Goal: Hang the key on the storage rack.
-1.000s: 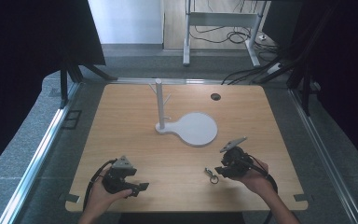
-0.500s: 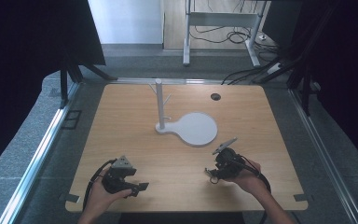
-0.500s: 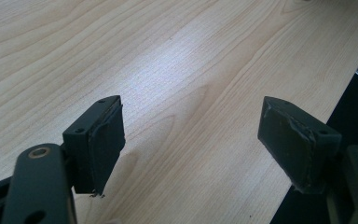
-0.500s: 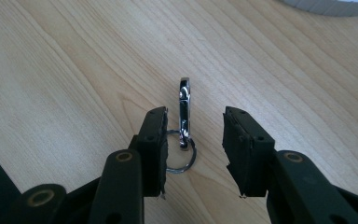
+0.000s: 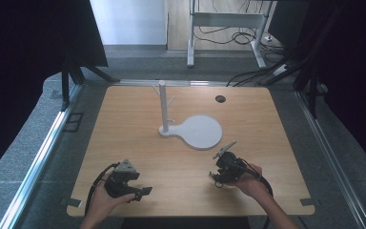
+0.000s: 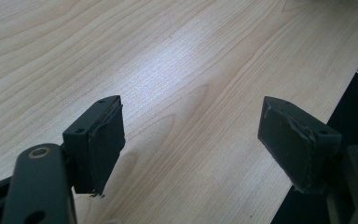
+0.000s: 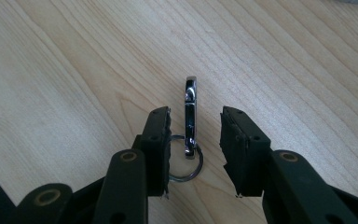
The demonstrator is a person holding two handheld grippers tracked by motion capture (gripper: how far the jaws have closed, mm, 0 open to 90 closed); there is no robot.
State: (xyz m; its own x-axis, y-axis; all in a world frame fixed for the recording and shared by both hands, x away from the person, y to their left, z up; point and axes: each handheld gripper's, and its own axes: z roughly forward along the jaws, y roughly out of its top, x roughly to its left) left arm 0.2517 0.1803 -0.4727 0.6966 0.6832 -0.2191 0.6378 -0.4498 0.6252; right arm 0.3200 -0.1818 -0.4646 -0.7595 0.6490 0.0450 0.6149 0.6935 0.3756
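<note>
A silver snap clip (image 7: pixel 190 105) with a key ring (image 7: pixel 185 164) lies flat on the wooden table (image 5: pixel 138 143). My right gripper (image 7: pixel 193 116) straddles it low over the wood. Its jaws have just been closing, and a gap still shows on each side of the clip, so the pads do not touch it. In the high view the right gripper (image 5: pixel 217 178) is at the front right, held by a hand. My left gripper (image 5: pixel 140 192) rests at the front left, and in its own view the left gripper (image 6: pixel 191 135) stands wide open over bare wood.
A white stand (image 5: pixel 162 107) with short pegs rises from a round flat base (image 5: pixel 202 132) at the table's middle. A black cable hole (image 5: pixel 220 98) sits at the back right. The table's edge (image 6: pixel 349 81) runs close beside the left gripper.
The right hand has moved left and down onto the clip, which now lies between its jaws. Those jaws look narrower. The left hand has stayed put.
</note>
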